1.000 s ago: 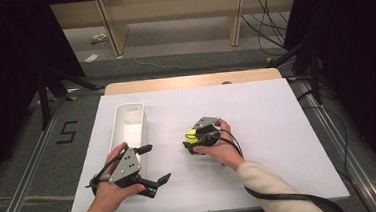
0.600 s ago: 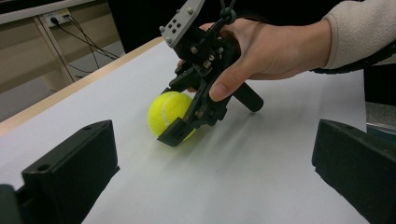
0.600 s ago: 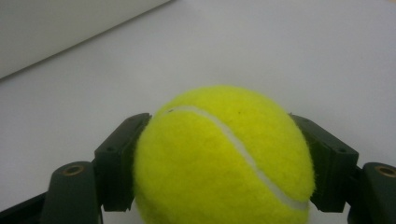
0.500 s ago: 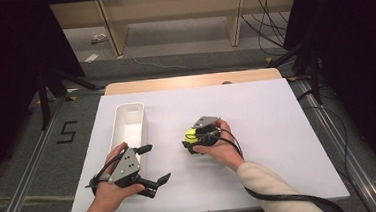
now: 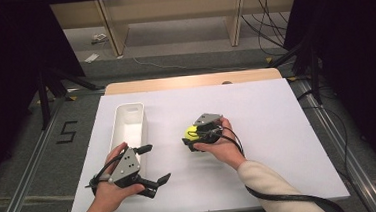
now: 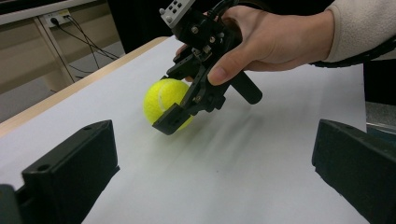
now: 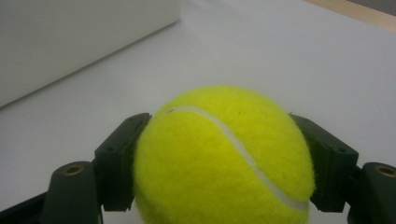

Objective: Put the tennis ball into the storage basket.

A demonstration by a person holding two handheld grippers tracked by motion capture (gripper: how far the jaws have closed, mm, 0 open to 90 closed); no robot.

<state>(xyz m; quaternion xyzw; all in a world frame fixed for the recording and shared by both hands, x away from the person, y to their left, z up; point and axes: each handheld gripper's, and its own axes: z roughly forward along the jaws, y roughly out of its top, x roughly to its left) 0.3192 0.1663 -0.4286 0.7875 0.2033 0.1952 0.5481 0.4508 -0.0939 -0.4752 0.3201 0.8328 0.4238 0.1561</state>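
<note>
Right now the right gripper (image 5: 192,138) is clamped on the fuzzy yellow-green tennis ball (image 5: 192,132), one black jaw pressed to each side; the right gripper view shows the ball (image 7: 219,158) up close w/ its curved white seam, both pads tight vs the felt. From the left gripper view the ball (image 6: 167,101) sits low over the flat white table sheet (image 6: 243,177), a soft shadow under it; can't tell if it touches the sheet or is just off it. The person's right hand (image 5: 222,146) wraps the gripper body from behind, the grey plate on top, and a black cable trails back along the cream sleeve (image 5: 275,192).

Ball is near the middle of the white sheet (image 5: 278,130), a bit right of the long white rectangular plastic bin (image 5: 128,125), apart from it. Bin stands lengthwise along the left part of the sheet, open side up.

Left gripper (image 5: 154,164) is held by the left hand (image 5: 114,191) at the near-left of the sheet, just by the bin's near end, well apart from the ball. Its jaws stand wide w/ nothing between them; in its own view they frame the ball and the other gripper (image 6: 180,114) farther off.

Beyond the sheet runs a light wooden table edge (image 5: 189,81), w/ grey floor and wooden legs behind.
</note>
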